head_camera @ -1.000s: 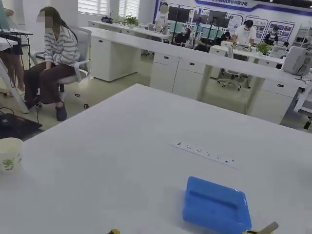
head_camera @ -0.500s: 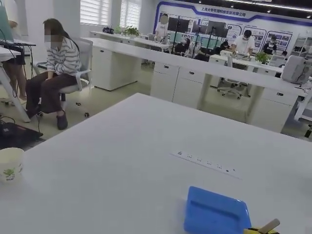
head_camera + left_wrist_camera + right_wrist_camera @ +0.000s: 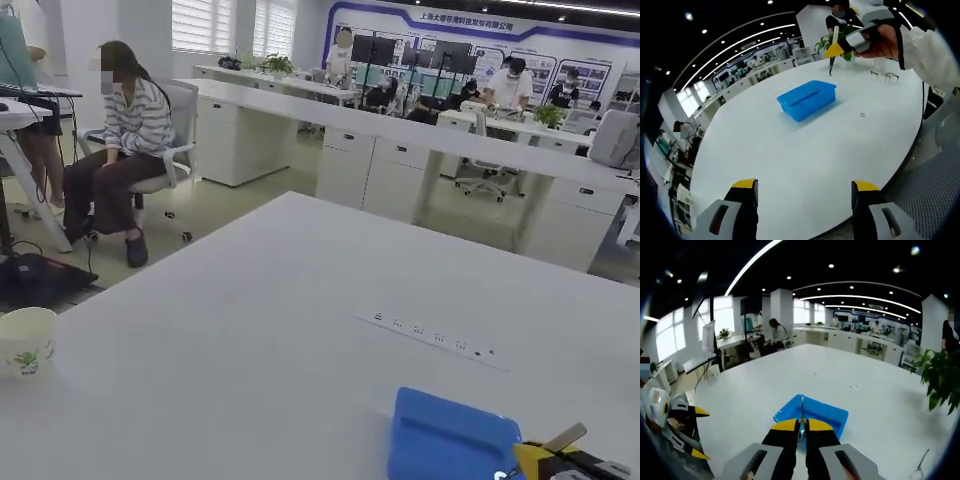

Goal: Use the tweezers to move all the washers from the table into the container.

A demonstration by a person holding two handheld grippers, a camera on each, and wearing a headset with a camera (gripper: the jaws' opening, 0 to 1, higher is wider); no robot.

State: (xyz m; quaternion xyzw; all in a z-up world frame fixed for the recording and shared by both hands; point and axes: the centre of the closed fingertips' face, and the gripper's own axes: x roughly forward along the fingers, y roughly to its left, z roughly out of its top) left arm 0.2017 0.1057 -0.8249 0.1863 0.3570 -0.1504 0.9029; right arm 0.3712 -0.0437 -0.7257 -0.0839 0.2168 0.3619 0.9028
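Note:
A blue container stands on the white table near the front right. In the right gripper view my right gripper is shut on thin metal tweezers, whose tips point at the blue container. Its yellow tip shows at the container's right in the head view. My left gripper hangs open over the table's near edge, well short of the container. Beyond the container, the right gripper holds the tweezers upright. One small washer lies on the table to the container's right.
A paper cup stands at the table's left edge. A socket strip is set into the table behind the container. Spectacles and a potted plant are on the table's far right. People sit at other desks.
The head camera has shifted, so the container sits a little lower and further right. The right gripper with the tweezers shows further into the bottom right corner.

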